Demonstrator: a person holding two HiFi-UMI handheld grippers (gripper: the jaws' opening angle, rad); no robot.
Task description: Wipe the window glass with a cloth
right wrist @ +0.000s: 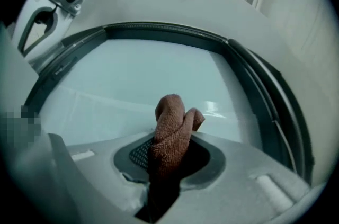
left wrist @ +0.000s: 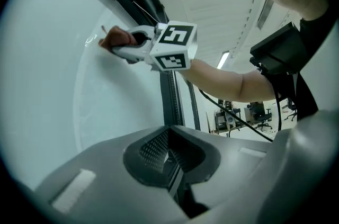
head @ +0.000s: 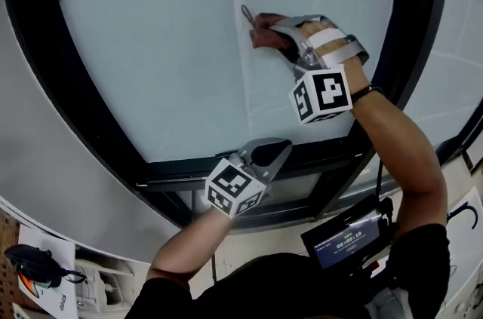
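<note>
cloth pinched between right gripper jaws; bunched end poked out past them, at upper glass | left gripper jaws pressed together, empty; held below glass

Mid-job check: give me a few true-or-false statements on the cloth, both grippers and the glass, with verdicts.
1. The right gripper is clamped on the cloth. True.
2. The left gripper holds a second cloth. False: its jaws are together with nothing between them.
3. The cloth is up against the window glass. True.
4. The left gripper is higher on the pane than the right gripper. False: it sits low, by the bottom of the window frame.
</note>
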